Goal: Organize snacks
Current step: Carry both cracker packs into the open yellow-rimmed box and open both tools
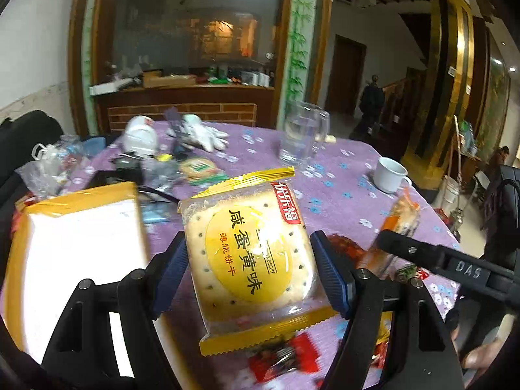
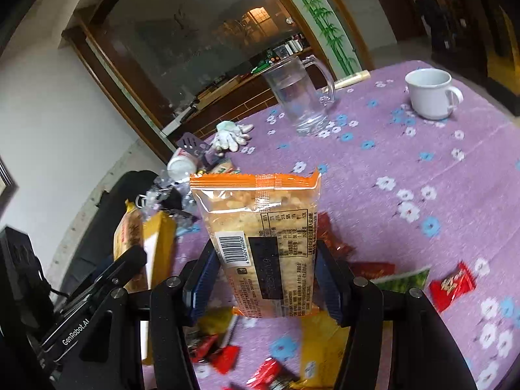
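Two grippers, each lifting a biscuit packet over the purple flowered table

Left wrist view: the left gripper is clamping a yellow biscuit packet by its two side edges, jaws standing fairly wide with the blue pads pressing on the wrapper, and the packet is hanging above the tablecloth and the red candies lying below; a yellow-edged box is sitting just to the left, though blur is making it hard to say whether it is open. Right wrist view: the right gripper is gripping an orange-topped cracker packet upright, barcode side showing, jaws about half apart and closed on its sides, while a glass mug and a white cup are standing well apart farther back.
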{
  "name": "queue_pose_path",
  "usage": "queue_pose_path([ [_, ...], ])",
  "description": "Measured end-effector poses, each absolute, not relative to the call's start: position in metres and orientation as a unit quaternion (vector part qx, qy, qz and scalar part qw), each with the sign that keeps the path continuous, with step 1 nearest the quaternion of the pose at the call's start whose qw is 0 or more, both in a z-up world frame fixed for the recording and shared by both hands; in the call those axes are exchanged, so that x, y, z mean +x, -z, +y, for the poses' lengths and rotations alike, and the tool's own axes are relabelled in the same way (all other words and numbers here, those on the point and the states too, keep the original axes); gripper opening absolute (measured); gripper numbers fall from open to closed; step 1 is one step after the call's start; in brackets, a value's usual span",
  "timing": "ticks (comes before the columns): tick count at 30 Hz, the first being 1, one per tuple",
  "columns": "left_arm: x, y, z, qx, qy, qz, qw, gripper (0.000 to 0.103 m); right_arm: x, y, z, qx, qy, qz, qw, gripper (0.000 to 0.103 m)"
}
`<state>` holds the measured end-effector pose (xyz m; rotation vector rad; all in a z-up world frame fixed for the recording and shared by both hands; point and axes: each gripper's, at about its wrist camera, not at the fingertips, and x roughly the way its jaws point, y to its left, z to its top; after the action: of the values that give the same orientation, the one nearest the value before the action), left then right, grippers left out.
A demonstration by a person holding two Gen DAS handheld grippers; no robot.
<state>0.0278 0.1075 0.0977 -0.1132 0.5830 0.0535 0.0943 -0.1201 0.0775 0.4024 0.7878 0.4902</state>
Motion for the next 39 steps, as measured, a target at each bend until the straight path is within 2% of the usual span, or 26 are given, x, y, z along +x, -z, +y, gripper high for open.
queue_pose_path([
  [8, -0.009, -0.099, 0.176, -0.087, -0.084, 0.288, 0.95, 0.074, 0.07, -0.093, -0.084, 0.194, -0.292, 0.378, 0.857, 0.058],
  [19, -0.034, -0.058, 0.27, -0.141, -0.173, 0.331, 0.917, 0.075, 0.039, -0.105, 0.028, 0.144, -0.402, 0.414, 0.804, 0.058],
  [27, -0.043, -0.035, 0.282, -0.136, -0.187, 0.354, 0.906, 0.075, 0.013, -0.087, 0.109, 0.078, -0.438, 0.444, 0.778, 0.058],
  [39, -0.069, -0.024, 0.282, -0.104, -0.209, 0.371, 0.899, 0.075, 0.01, -0.055, 0.136, 0.035, -0.423, 0.454, 0.784, 0.058],
])
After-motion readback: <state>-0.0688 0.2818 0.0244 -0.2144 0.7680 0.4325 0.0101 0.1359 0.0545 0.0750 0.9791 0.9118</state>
